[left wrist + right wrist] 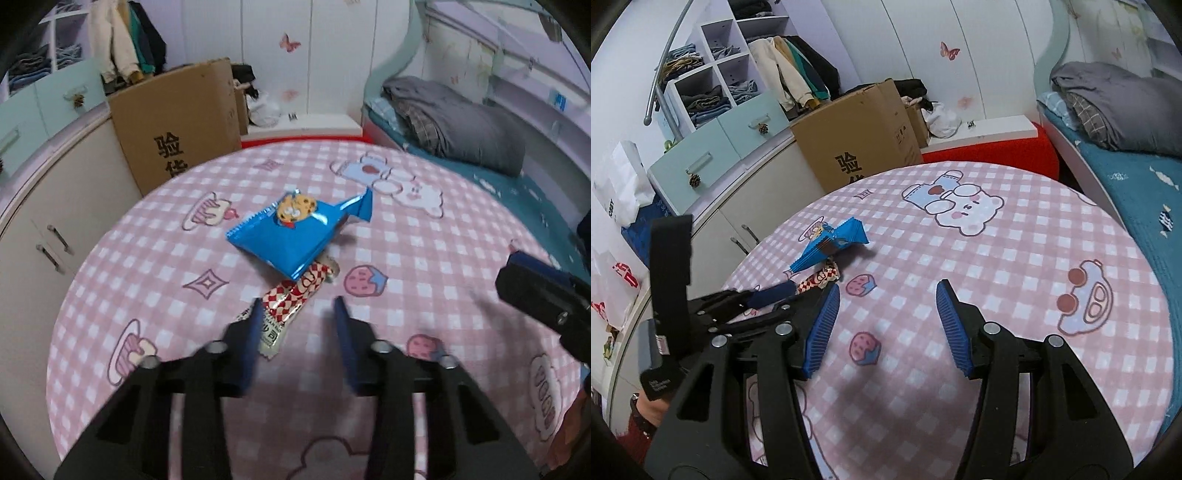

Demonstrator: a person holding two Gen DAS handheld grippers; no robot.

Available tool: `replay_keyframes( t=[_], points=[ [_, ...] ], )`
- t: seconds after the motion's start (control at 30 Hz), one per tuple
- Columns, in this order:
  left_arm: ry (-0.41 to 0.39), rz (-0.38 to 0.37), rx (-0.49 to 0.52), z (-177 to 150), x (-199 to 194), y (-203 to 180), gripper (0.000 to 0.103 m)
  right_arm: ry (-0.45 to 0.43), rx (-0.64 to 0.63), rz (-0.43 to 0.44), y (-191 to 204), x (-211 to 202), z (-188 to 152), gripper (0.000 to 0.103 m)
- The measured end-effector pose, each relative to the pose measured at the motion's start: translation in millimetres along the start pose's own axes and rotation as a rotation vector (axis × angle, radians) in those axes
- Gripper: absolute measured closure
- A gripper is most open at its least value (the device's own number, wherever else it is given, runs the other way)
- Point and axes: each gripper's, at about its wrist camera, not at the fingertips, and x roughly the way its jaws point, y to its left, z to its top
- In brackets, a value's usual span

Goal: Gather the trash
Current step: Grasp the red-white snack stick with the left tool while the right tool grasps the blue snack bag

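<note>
Left gripper (297, 310) hovers low over the pink-checked desk (424, 258), fingers parted w/ nothing clamped; the near end of the red-and-white checked wrapper (295, 295) lies just inside its left finger, pads not pressing as far as I can tell. Beyond that wrapper, overlapping its far end, sits the blue cookie packet (291, 236). Right gripper (886, 321) waits well right of the wrapper, fingers released & empty. Step in hand, prob.: first pick of the trash. Next move calls for centring on the wrapper, dropping to the cloth, closing w/o dragging the packet. Behind the wrapper, off the desk: cardboard box (177, 122).
</note>
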Motion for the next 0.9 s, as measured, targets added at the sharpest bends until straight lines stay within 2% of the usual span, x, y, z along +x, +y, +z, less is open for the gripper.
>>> replay_keyframes(
  t=[0.03,0.07,0.1,0.17,0.23,0.37,0.43,0.47,0.5,0.57,0.83,0.9],
  points=[
    [-0.001,0.002,0.013,1,1,0,0.073,0.002,0.001,0.002,0,3,2,0.049],
    [0.004,0.001,0.019,2,2,2,0.08,0.003,0.003,0.008,1,5,3,0.049],
    [0.006,0.001,0.02,3,2,4,0.093,0.005,0.005,0.012,2,7,4,0.049],
    [0.019,-0.006,0.015,2,2,11,0.103,0.007,0.017,0.03,5,11,6,0.048],
    [0.032,-0.044,0.005,-3,-2,17,0.103,0.013,0.033,0.05,9,16,8,0.046],
    [0.025,-0.017,0.019,-15,-8,20,0.103,0.023,0.071,0.084,15,26,10,0.043],
    [-0.041,0.008,0.002,-15,-19,23,0.101,-0.003,0.098,0.08,15,24,11,0.043],
    [-0.064,0.019,0.016,-14,-22,22,0.092,-0.005,0.106,0.079,15,23,11,0.042],
    [-0.062,0.048,0.045,-12,-22,20,0.074,0.001,0.107,0.083,15,24,12,0.042],
    [-0.073,0.055,0.077,-10,-22,16,0.06,0.0,0.091,0.069,17,24,11,0.042],
    [-0.021,0.067,0.182,0,6,-5,0.059,0.015,0.081,0.042,14,31,11,0.042],
    [-0.014,0.055,0.194,1,10,-7,0.075,0.021,0.084,0.046,14,35,11,0.042]
  ],
)
